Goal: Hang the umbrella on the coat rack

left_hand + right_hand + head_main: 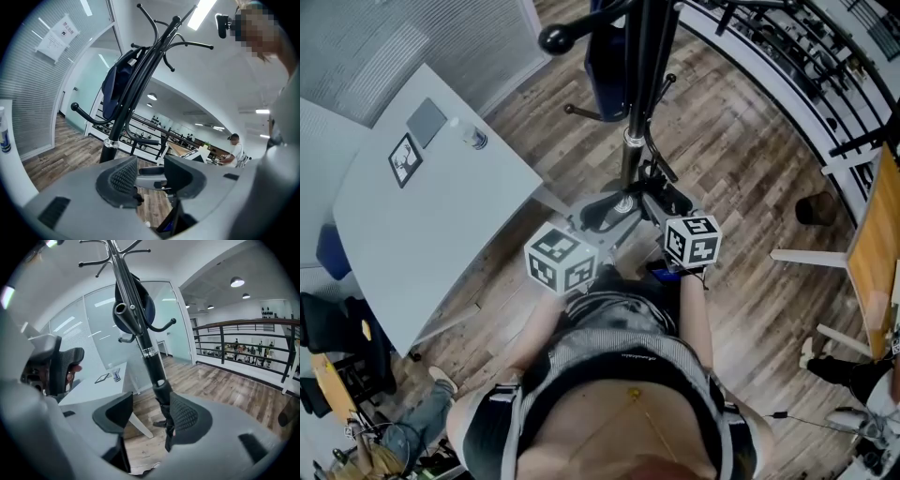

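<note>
Over a wood-plank floor (pixel 741 178), the umbrella (pixel 154 369) stands up along the coat rack (pixel 553 38), its lower end just beside the right gripper's (pixel 149 411) wide-spread jaws. The left gripper's (pixel 150 174) jaws stand half apart. A white counter (pixel 422 225) stands at left by a glass wall (pixel 93 333).

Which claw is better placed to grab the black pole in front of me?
Right, probably: the right claw stands open, with the black pole right beside one finger. The pole passes outside the left claw's gap.
</note>
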A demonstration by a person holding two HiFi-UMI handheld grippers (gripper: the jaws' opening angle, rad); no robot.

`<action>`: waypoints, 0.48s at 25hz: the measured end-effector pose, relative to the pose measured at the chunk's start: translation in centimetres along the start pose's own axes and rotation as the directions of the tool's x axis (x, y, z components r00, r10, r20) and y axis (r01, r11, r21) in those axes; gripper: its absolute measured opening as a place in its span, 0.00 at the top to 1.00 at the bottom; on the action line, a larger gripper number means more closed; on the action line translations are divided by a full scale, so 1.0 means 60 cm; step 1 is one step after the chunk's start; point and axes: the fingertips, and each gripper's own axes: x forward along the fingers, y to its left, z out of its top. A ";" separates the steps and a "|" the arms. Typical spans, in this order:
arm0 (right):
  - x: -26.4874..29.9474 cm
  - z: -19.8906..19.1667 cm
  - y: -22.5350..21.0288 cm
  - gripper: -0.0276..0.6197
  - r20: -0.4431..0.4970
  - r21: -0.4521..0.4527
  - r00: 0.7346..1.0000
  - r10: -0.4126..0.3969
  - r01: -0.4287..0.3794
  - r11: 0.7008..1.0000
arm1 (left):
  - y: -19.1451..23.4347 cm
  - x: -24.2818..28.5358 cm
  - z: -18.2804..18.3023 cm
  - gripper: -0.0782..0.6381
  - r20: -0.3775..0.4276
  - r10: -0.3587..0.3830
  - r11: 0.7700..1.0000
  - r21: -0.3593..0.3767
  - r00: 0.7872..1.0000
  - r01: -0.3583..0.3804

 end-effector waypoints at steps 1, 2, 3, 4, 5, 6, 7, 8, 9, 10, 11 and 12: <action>-0.002 0.000 0.001 0.57 0.001 0.001 1.000 0.001 -0.001 1.000 | -0.001 0.000 -0.001 0.67 -0.001 -0.001 1.000 -0.001 1.000 0.001; -0.005 0.000 0.001 0.57 0.003 0.002 1.000 0.001 -0.001 1.000 | -0.003 0.001 -0.001 0.67 -0.002 -0.001 1.000 -0.001 1.000 0.001; -0.009 0.000 0.002 0.57 0.004 0.005 1.000 0.002 -0.002 1.000 | -0.005 0.001 -0.002 0.67 -0.003 -0.002 1.000 -0.001 1.000 0.002; -0.012 -0.001 0.001 0.57 0.005 0.010 1.000 0.003 -0.003 1.000 | -0.007 0.001 -0.002 0.67 -0.005 -0.002 1.000 -0.001 1.000 0.002; -0.015 -0.001 0.001 0.57 0.005 0.018 1.000 0.005 -0.005 1.000 | -0.009 0.002 -0.003 0.67 -0.006 -0.003 1.000 0.000 1.000 0.003; -0.018 -0.001 0.002 0.57 0.006 0.027 1.000 0.009 -0.009 1.000 | -0.010 0.002 -0.005 0.67 -0.008 -0.004 1.000 0.000 1.000 0.004; -0.021 -0.002 0.002 0.57 0.008 0.034 1.000 0.011 -0.012 0.999 | -0.010 0.003 -0.006 0.67 -0.009 -0.005 1.000 0.000 1.000 0.005; -0.023 -0.002 0.002 0.57 0.009 0.037 1.000 0.012 -0.012 0.999 | -0.010 0.003 -0.007 0.67 -0.011 -0.005 1.000 0.000 1.000 0.005; -0.025 -0.002 0.001 0.57 0.011 0.038 1.000 0.010 -0.010 0.999 | -0.010 0.004 -0.009 0.67 -0.013 -0.005 1.000 -0.001 1.000 0.005; -0.028 -0.002 0.000 0.57 0.013 0.037 1.000 0.007 -0.008 0.999 | -0.009 0.005 -0.010 0.67 -0.014 -0.004 1.000 -0.001 1.000 0.004; -0.030 -0.001 -0.001 0.57 0.016 0.038 1.000 0.006 -0.006 0.999 | -0.009 0.006 -0.012 0.67 -0.016 -0.005 1.000 -0.002 1.000 0.005; -0.033 0.000 -0.002 0.57 0.021 0.040 1.000 0.005 -0.006 0.999 | -0.010 0.007 -0.013 0.67 -0.018 -0.005 1.000 -0.002 1.000 0.005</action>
